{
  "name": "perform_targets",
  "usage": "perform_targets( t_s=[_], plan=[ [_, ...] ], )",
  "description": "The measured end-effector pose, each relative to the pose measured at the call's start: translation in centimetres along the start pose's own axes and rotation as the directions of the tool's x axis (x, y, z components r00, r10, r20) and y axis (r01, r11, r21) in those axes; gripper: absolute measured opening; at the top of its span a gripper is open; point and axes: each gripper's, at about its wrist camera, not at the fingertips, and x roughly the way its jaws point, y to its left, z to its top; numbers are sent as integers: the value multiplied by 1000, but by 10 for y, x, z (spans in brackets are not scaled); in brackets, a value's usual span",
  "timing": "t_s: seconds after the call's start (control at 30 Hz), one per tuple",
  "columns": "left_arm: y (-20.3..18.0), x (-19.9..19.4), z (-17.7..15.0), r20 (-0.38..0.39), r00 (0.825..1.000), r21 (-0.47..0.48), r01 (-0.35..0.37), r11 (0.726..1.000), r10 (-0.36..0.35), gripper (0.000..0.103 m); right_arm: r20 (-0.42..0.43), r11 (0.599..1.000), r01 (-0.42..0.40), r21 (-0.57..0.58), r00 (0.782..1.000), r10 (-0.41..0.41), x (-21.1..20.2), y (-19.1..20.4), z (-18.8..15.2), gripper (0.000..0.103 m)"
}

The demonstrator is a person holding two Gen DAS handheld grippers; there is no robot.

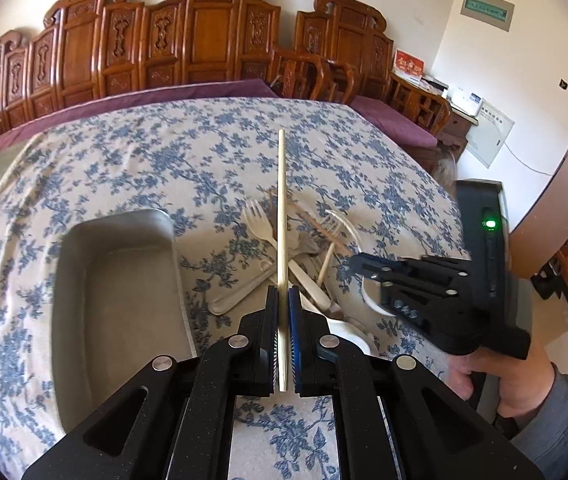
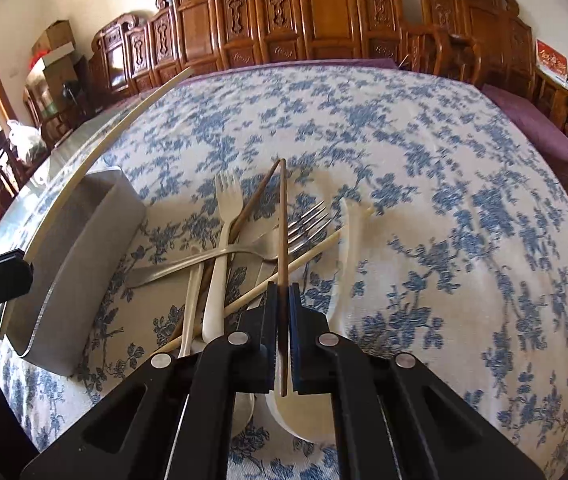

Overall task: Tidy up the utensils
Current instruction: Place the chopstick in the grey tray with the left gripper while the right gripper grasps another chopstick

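Observation:
My left gripper (image 1: 283,294) is shut on a pale chopstick (image 1: 281,200) that points straight ahead above the table. My right gripper (image 2: 283,290) is shut on a brown chopstick (image 2: 283,220), held over a heap of utensils: a cream plastic fork (image 2: 226,216), a metal fork (image 2: 244,254), a pale chopstick (image 2: 304,262), another brown chopstick (image 2: 258,194) and white spoons (image 2: 344,248). The heap also shows in the left wrist view (image 1: 304,248). A grey tray (image 1: 120,304) lies left of the heap, with nothing seen in it; it shows in the right wrist view (image 2: 80,256) too.
The table has a blue floral cloth (image 1: 164,152). Carved wooden chairs (image 1: 212,36) stand along the far side. The right gripper's body (image 1: 436,292) and the hand holding it sit right of the heap. The left gripper's held chopstick arcs above the tray in the right wrist view (image 2: 116,128).

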Motion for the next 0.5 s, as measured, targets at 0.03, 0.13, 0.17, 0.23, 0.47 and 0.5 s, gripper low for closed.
perform_targets(
  t_s=[0.03, 0.13, 0.17, 0.23, 0.47, 0.5],
  plan=[
    [2, -4, 0, 4, 1000, 1, -11, 1000, 11, 4, 8, 1000, -1, 0, 1000, 1, -3, 0, 0, 6],
    [8, -16, -2, 16, 999, -3, -44, 999, 45, 4, 30, 1000, -10, 5, 1000, 10, -13, -3, -1, 6],
    [12, -21, -4, 17, 998, -12, -54, 998, 54, 4, 34, 1000, -15, 7, 999, 15, -16, -4, -3, 6],
    [22, -27, -8, 14, 997, -26, -72, 997, 72, 4, 44, 1000, -22, 7, 999, 22, -20, -4, -4, 6],
    [63, -26, -27, -36, 988, -96, -153, 984, 150, 4, 74, 999, -45, -13, 996, 46, -30, 4, -6, 6],
    [68, -23, -28, -45, 985, -97, -170, 981, 167, 4, 75, 999, -47, -18, 996, 48, -31, 5, -7, 6]
  ],
)
